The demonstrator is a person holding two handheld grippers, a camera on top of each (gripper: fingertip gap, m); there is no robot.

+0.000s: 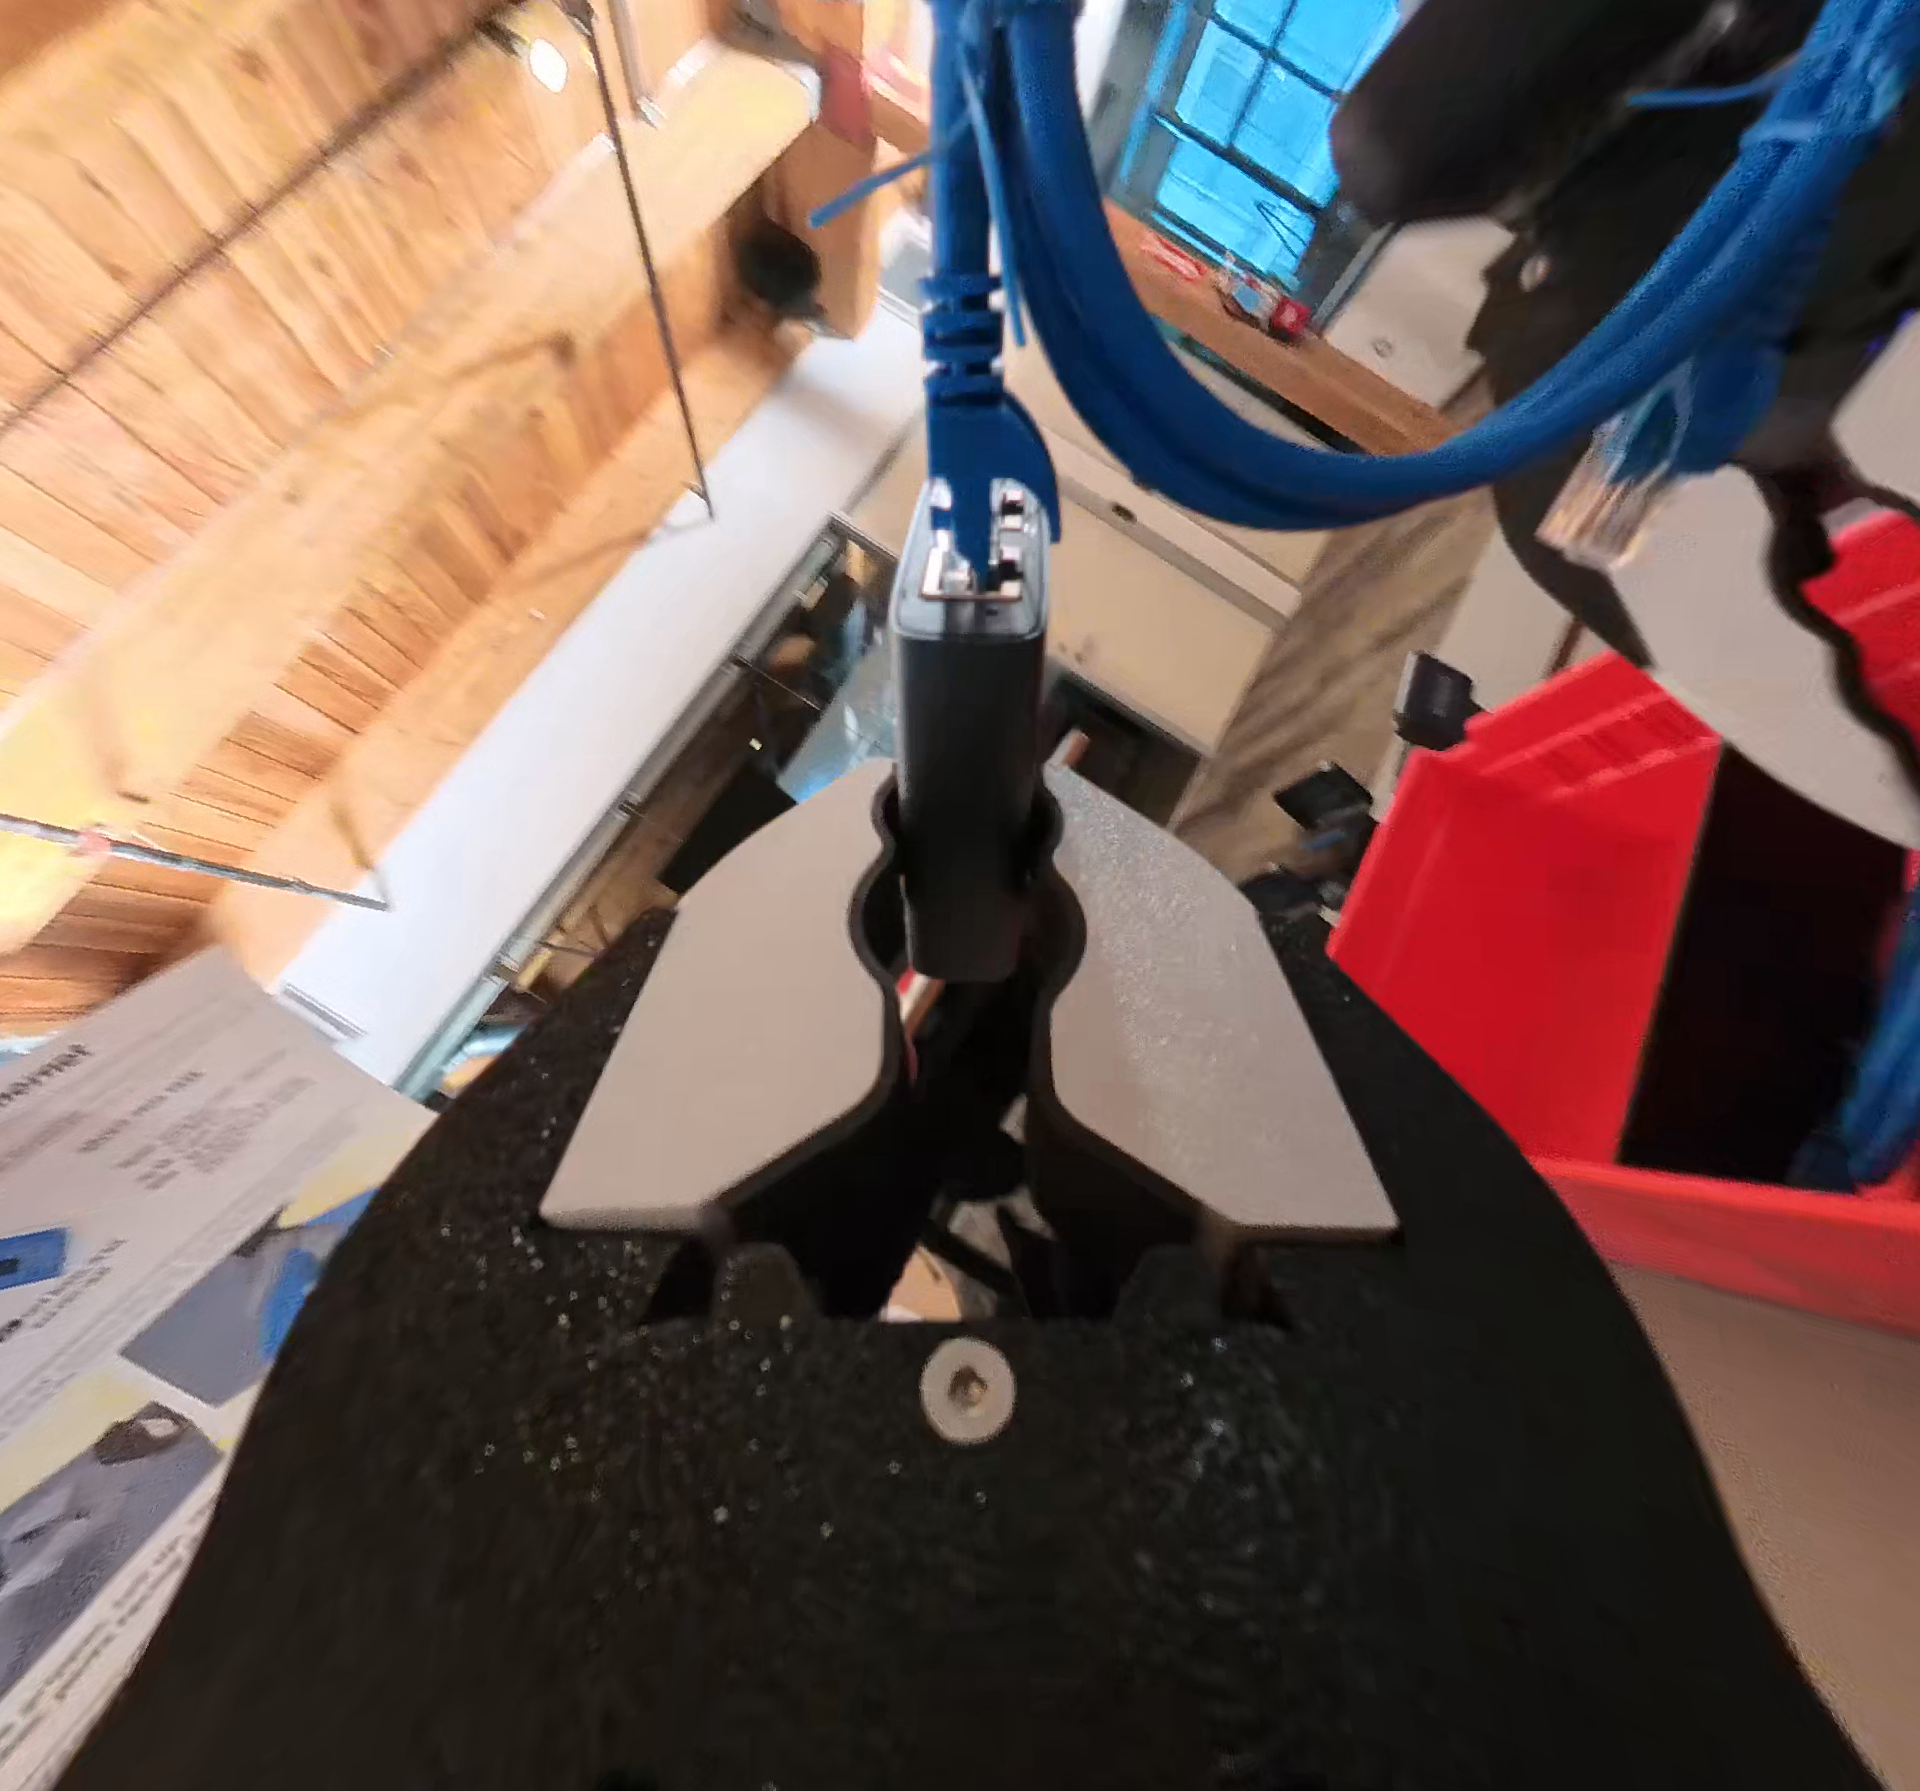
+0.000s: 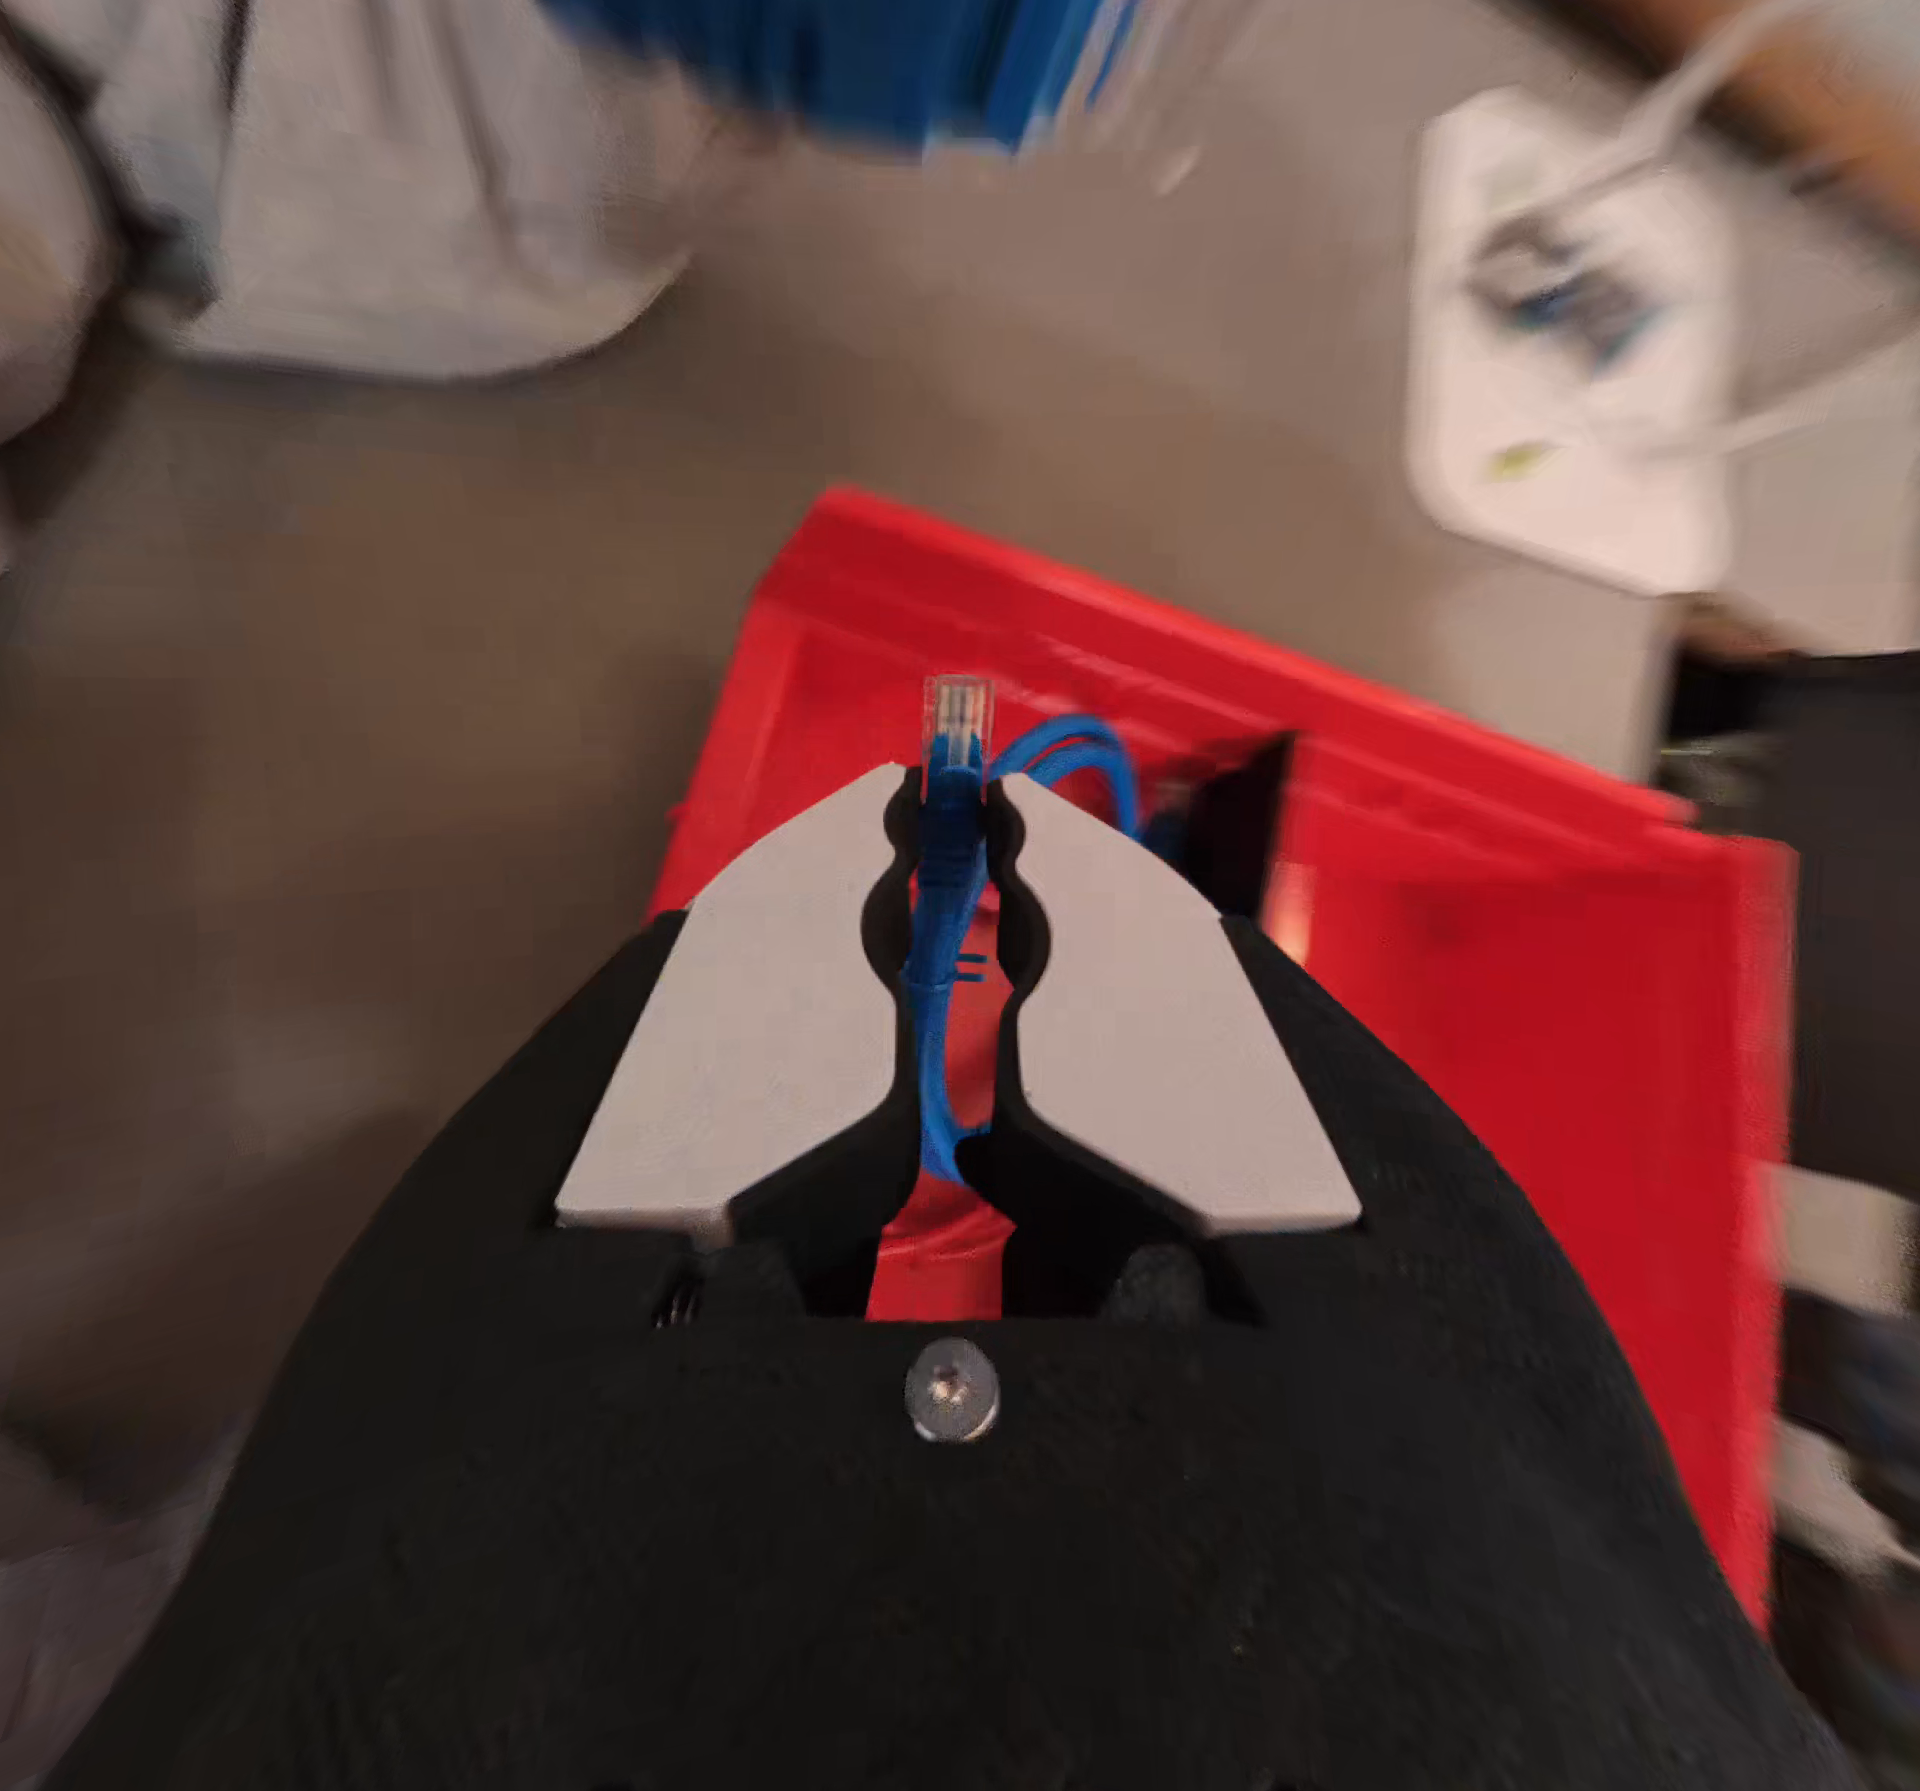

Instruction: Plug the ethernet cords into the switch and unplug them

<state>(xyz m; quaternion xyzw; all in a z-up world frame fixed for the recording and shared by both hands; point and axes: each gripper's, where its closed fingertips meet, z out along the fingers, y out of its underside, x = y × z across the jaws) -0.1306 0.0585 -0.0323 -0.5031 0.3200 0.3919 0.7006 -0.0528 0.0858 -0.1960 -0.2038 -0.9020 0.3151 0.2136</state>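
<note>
- Grey-padded left gripper (image 1: 966,832), tilted upward — pinches a dark adapter (image 1: 966,702), blue cable (image 1: 961,307) plugged in.
- Right gripper (image 2: 951,791) above red bin (image 2: 1455,910) — clamps a blue cable plug (image 2: 954,733).

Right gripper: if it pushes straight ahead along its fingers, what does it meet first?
Probably the red bin. The right gripper, shut on the blue cable, points its clear plug at the bin's wall; blur leaves depth uncertain.

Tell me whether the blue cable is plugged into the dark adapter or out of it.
Plugged in: the blue cable's connector sits inside the port at the dark adapter's far end, which the left claw grips.
</note>
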